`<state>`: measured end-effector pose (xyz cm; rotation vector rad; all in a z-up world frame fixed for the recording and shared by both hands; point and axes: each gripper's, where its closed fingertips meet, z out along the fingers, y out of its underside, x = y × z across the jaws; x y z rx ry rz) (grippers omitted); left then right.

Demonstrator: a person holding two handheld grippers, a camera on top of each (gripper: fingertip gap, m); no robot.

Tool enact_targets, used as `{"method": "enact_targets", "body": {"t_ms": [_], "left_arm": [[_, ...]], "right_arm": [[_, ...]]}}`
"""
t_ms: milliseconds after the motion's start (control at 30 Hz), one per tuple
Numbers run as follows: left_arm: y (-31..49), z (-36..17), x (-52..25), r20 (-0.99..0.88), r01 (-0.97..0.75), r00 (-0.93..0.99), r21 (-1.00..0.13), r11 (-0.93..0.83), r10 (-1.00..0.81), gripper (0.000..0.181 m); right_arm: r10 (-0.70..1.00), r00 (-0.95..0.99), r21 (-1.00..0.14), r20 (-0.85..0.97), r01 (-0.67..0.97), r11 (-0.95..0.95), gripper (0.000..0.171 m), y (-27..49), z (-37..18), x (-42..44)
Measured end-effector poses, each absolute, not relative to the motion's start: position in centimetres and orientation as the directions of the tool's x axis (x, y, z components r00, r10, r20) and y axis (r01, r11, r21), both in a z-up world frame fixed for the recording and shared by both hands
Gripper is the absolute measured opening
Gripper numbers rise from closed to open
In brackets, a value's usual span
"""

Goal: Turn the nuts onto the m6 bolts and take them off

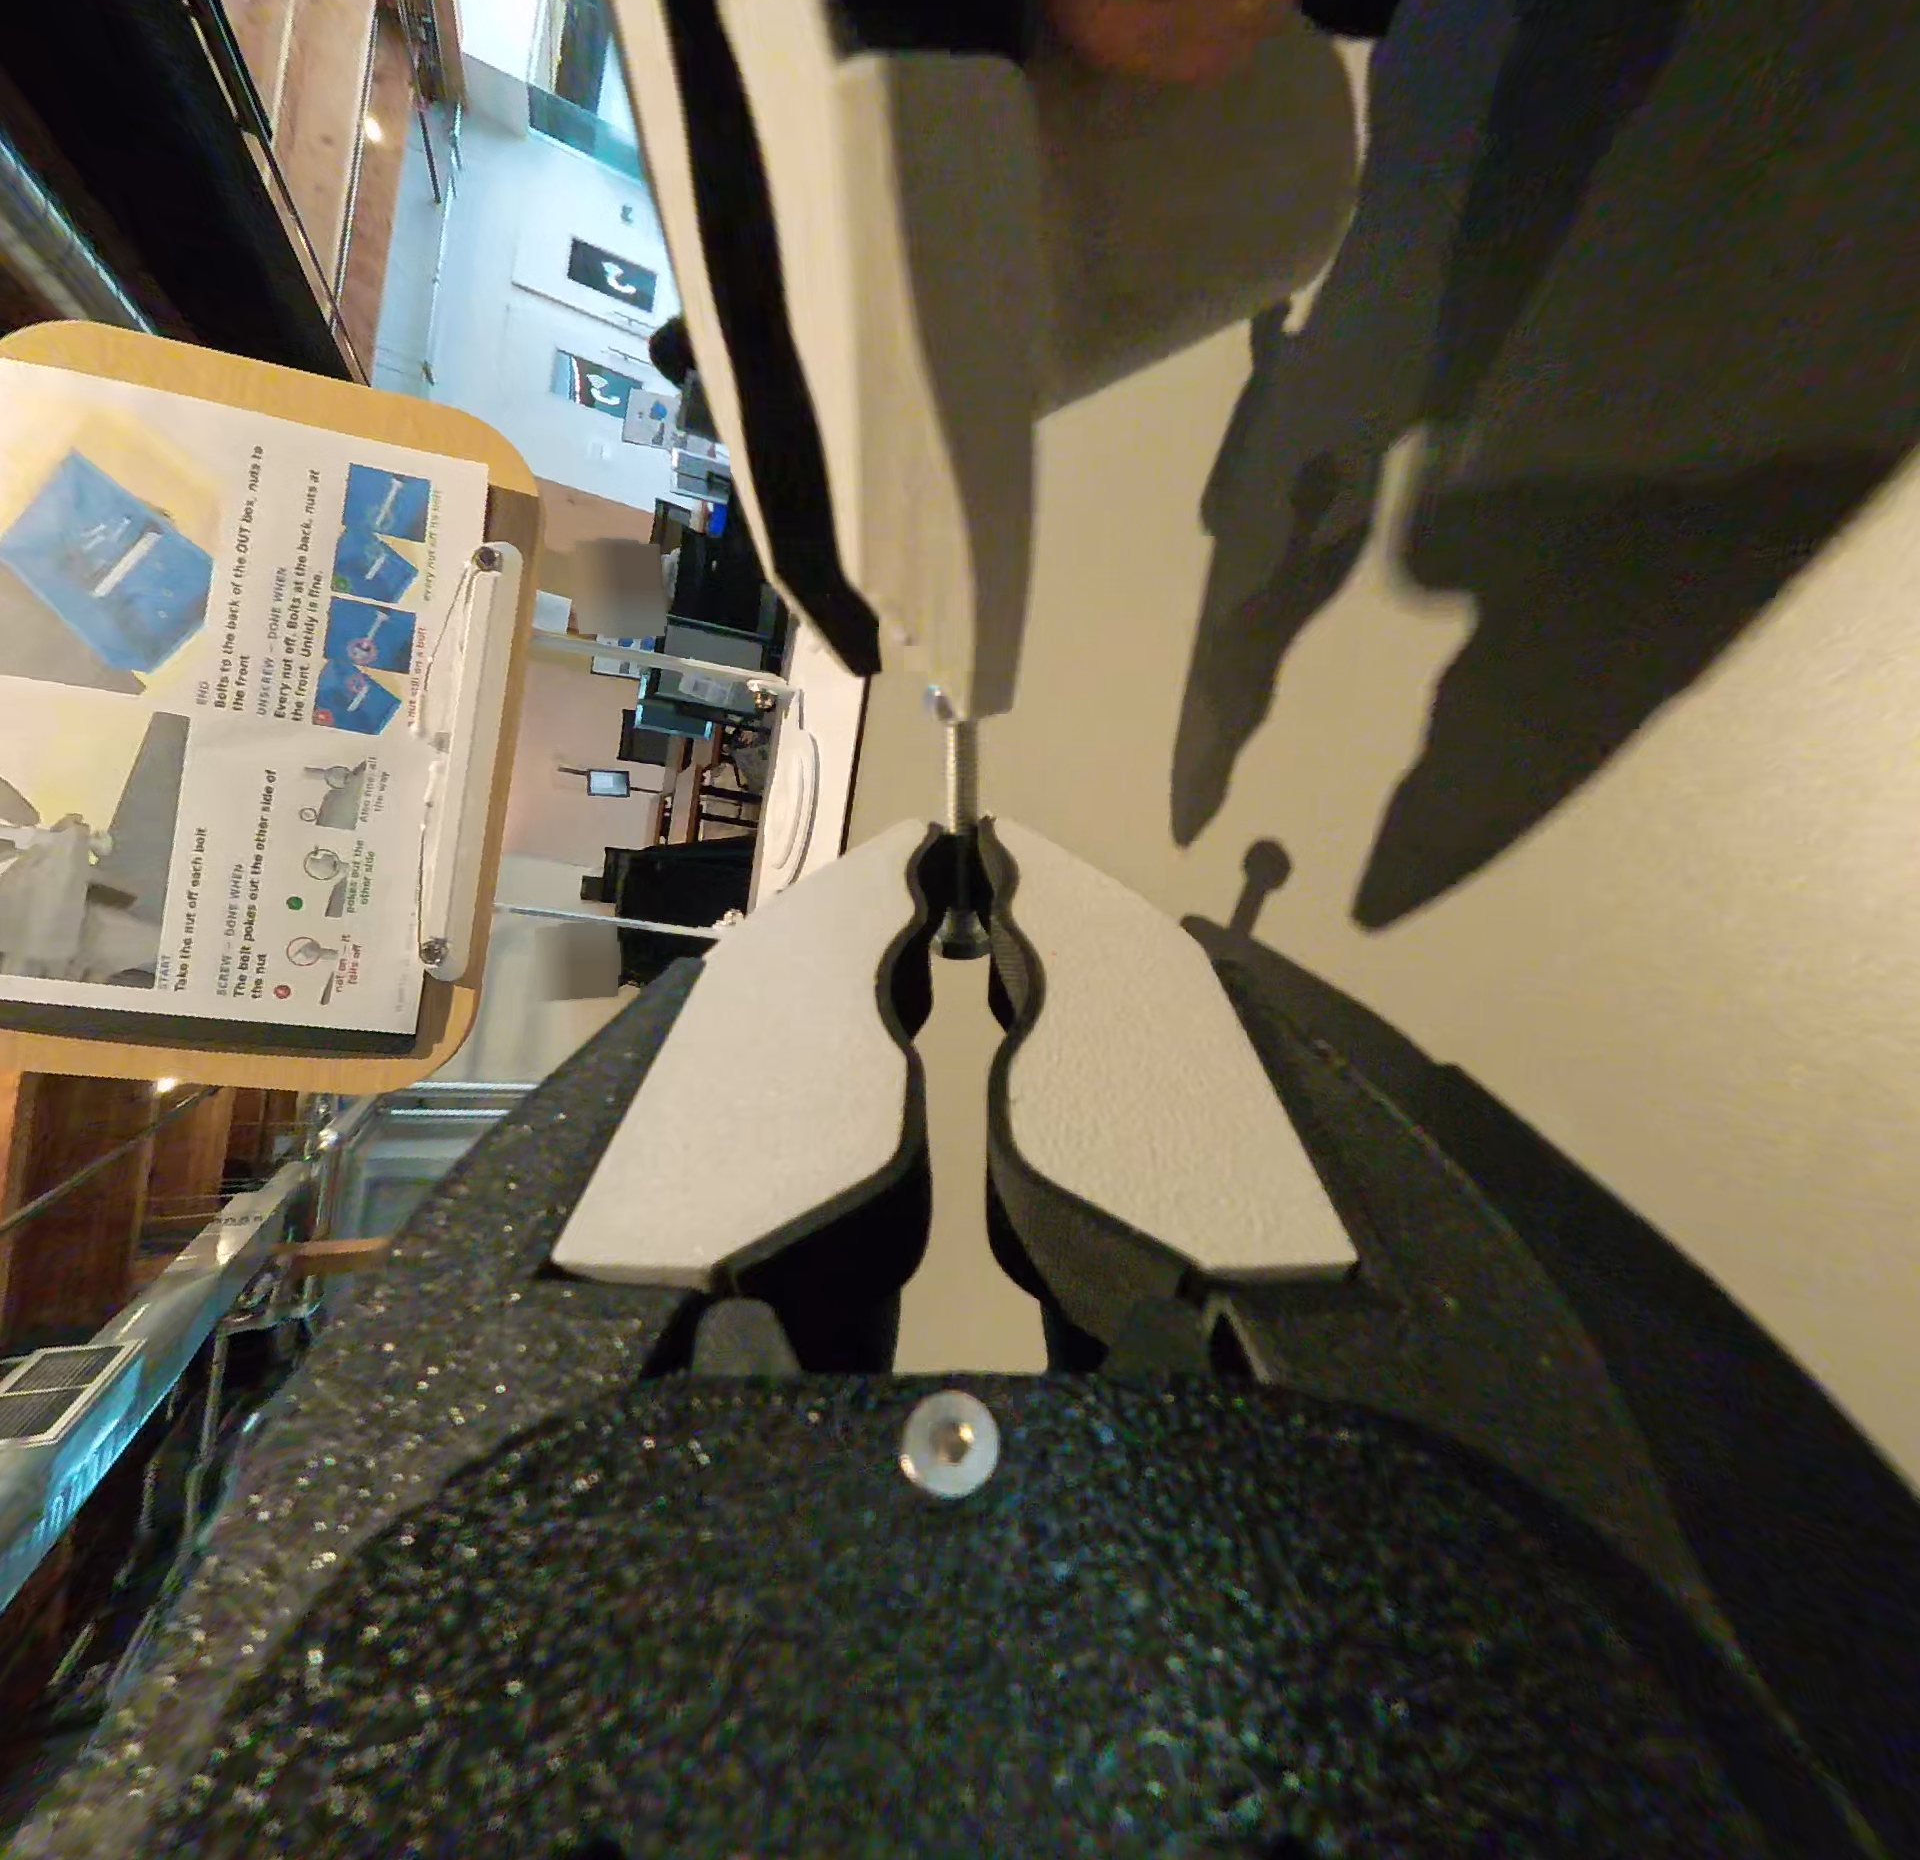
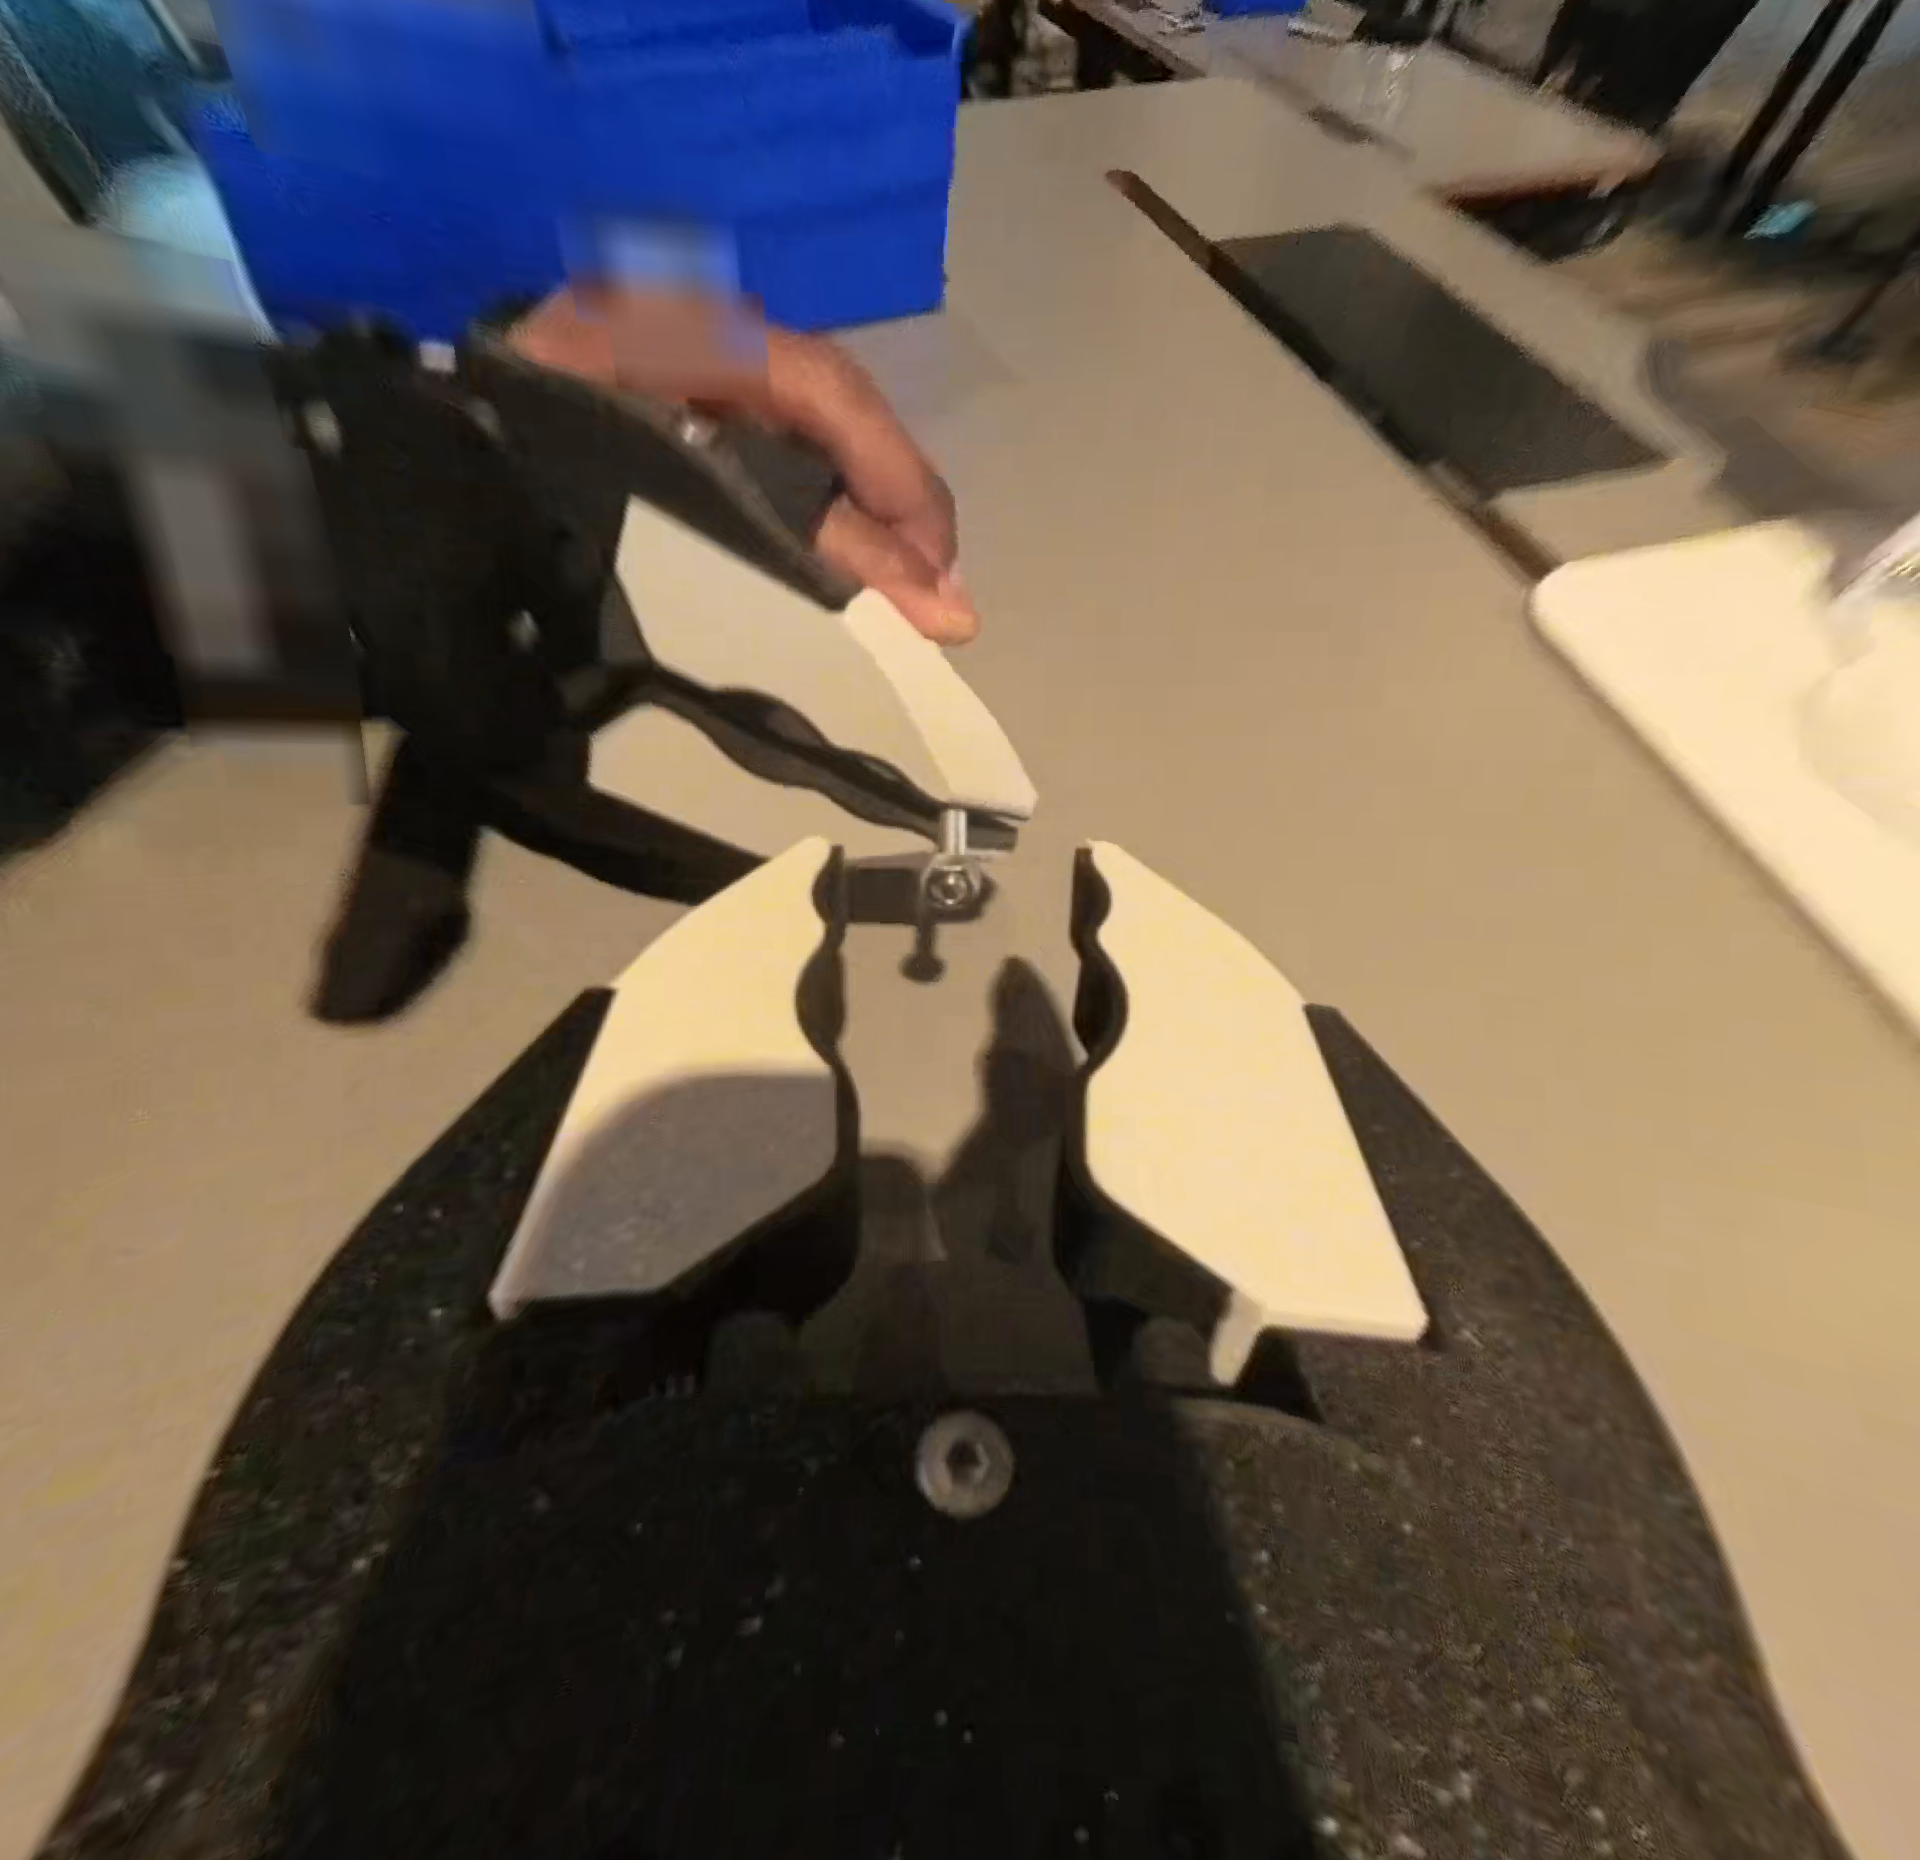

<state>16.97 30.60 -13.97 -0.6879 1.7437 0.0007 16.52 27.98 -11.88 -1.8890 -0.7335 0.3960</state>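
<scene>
The bolt (image 1: 963, 771) was clamped at its head end between the tips of the left tongs (image 1: 961, 880), with the threaded shank projecting forward past the tips. In the left wrist view the head sat in the first scallop of the black inner pads, and the two white fingers (image 1: 790, 1041) were drawn in narrow around it. At the far end of the shank a nut (image 1: 940, 704) was visible, touching the tip of one finger of the right tongs, which entered that view from above.

In the right wrist view the same bolt (image 2: 951, 860) appeared end-on, held in the left tongs (image 2: 971, 823) just beyond the tips of the right tongs (image 2: 956, 865). The nut (image 2: 948, 888) showed as a bright ring at the near end of the bolt. It lay between the two tips of the right tongs, closer to the left-hand finger. The right tongs stood wide apart, and neither pad was closed on the nut; whether one pad touched it could not be told from this view.

A person's hand (image 2: 883, 501) gripped the body of the left tongs. Both tools were held above the grey desk (image 2: 1195, 563), where their shadows fell. A blue bin (image 2: 748, 148) stood at the far side of the desk, and a white tray (image 2: 1704, 688) lay to the right. In the left wrist view a wooden board (image 1: 488, 522) carrying a printed instruction sheet (image 1: 239, 730) stood at the left.
</scene>
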Motion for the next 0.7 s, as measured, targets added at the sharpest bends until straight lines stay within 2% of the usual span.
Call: {"method": "enact_targets", "body": {"t_ms": [100,233,300,400,467,533,600,633,700], "left_arm": [[30.4,-14.0,17.0,-0.886,-0.435,-0.131,-0.353,0.829,-0.446,0.006],[29.9,-14.0,17.1,-0.896,-0.420,-0.144,-0.328,0.846,-0.419,0.006],[30.1,-14.0,17.1,-0.906,-0.428,-0.143,-0.306,0.850,-0.398,0.006],[30.3,-13.5,17.1,-0.922,-0.433,-0.128,-0.280,0.857,-0.366,0.006],[30.2,-13.4,17.1,-0.925,-0.434,-0.128,-0.272,0.859,-0.357,0.006],[30.1,-13.5,17.1,-0.920,-0.432,-0.126,-0.286,0.855,-0.371,0.006],[30.1,-13.6,17.2,-0.912,-0.437,-0.121,-0.305,0.846,-0.391,0.006],[30.2,-13.7,17.2,-0.909,-0.441,-0.119,-0.311,0.842,-0.398,0.006],[30.3,-13.7,17.2,-0.901,-0.443,-0.112,-0.332,0.833,-0.419,0.006]], "right_arm": [[0.633,0.714,-0.839,0.300,0.513,-0.182,0.030,27.8,-12.2,16.6],[0.648,0.697,-0.814,0.307,0.545,-0.202,0.011,27.7,-13.1,16.1],[0.642,0.738,-0.836,0.207,0.474,-0.276,0.010,27.8,-13.2,16.1],[0.594,0.777,-0.871,-0.208,0.129,-0.474,0.011,27.9,-12.7,15.9],[0.536,0.680,-0.796,-0.500,-0.119,-0.593,0.010,27.8,-12.5,15.8],[0.511,0.555,-0.717,-0.657,-0.252,-0.649,0.021,27.8,-12.3,15.7],[0.528,0.509,-0.709,-0.680,-0.274,-0.650,0.032,27.8,-12.0,15.5],[0.553,0.534,-0.743,-0.640,-0.245,-0.623,0.045,27.9,-11.8,15.5],[0.609,0.642,-0.841,-0.467,-0.108,-0.530,0.051,28.2,-12.0,15.6]]}}
